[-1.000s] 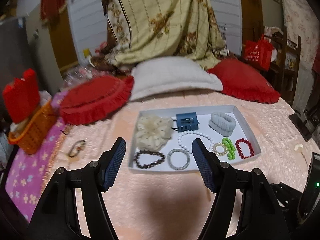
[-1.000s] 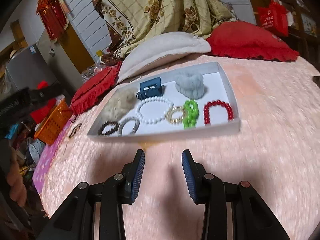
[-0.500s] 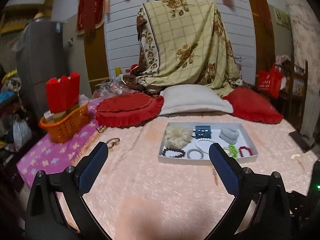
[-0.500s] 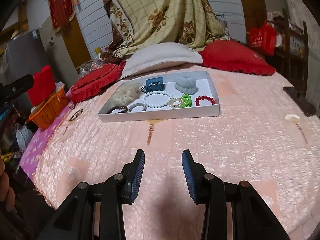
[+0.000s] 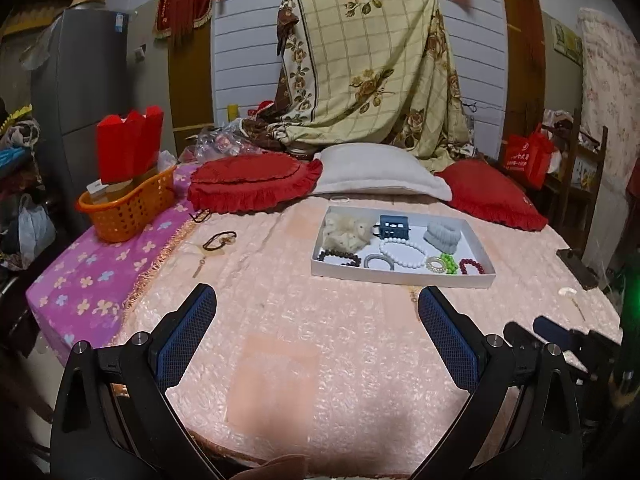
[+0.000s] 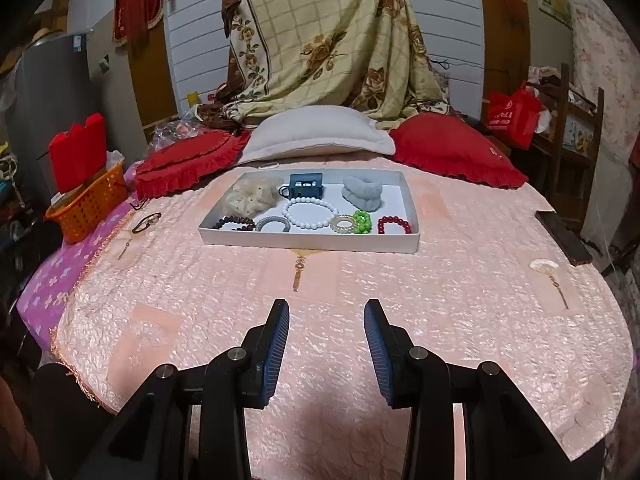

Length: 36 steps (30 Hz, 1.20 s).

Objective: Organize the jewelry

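Note:
A white tray lies on the pink bedspread. It holds a white bead bracelet, a red bracelet, a green one, a dark bead bracelet, a silver bangle, a blue hair claw and two scrunchies. My left gripper hovers well short of the tray, open wide and empty. My right gripper is also back from it, open with a narrower gap and nothing between its pads. A dark hair tie lies loose left of the tray.
An orange basket stands at the far left on a purple cloth. Two red cushions and a white pillow lie behind the tray. A small white piece and a dark flat object sit near the right edge.
Both grippers have drawn back from the tray, which now looks smaller and farther off. The left jaws have spread wider. The right jaws keep the same gap.

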### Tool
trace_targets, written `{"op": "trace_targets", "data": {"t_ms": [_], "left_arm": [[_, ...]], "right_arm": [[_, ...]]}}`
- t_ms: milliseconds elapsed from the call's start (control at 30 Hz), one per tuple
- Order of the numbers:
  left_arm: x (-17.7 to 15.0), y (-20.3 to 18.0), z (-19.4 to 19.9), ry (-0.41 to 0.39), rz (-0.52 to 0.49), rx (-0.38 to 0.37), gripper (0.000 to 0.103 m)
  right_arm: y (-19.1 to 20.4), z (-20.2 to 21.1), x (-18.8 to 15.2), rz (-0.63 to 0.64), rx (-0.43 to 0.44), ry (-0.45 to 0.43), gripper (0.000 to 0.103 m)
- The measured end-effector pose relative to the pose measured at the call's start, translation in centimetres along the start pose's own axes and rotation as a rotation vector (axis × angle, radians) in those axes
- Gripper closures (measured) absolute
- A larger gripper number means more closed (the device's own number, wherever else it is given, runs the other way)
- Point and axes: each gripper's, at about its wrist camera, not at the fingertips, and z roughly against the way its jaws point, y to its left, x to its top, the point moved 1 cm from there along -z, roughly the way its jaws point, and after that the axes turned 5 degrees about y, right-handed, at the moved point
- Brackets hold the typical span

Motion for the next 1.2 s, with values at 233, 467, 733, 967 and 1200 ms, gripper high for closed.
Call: {"op": "trace_targets", "data": {"t_ms": [233,467,733,967,1200], "left_arm": [[-0.8,-0.6,-0.9,0.086,-0.031,-0.026,0.002],[-1.2,-1.1,-2.6,0.16,-0.041,-0.029,0.002],[-1.5,-1.0,-5.2,0.239,-0.033,-0.022,0.002],[-1.2,-0.8,-6.7,0.279,-0.022,-0.014,0.002],[-0.6,-0.9,-8.5,0.33,-0.014,-0.004,0.002]], "right_arm": [[-0.8,0.2,0.0,-0.026,-0.035,0.01,0.066],[-1.1,-0.5,0.4,-0.022,-0.058,0.042,0.066],[-1.4,-2.0,1.4,-0.015,-0.081,0.072,0.066],[-0.5,-3.4,1.9,0.024,-0.072,0.106,0.066],[-0.4,-4.7,3.7,0.051,-0.061,0.123,0.066]]}}
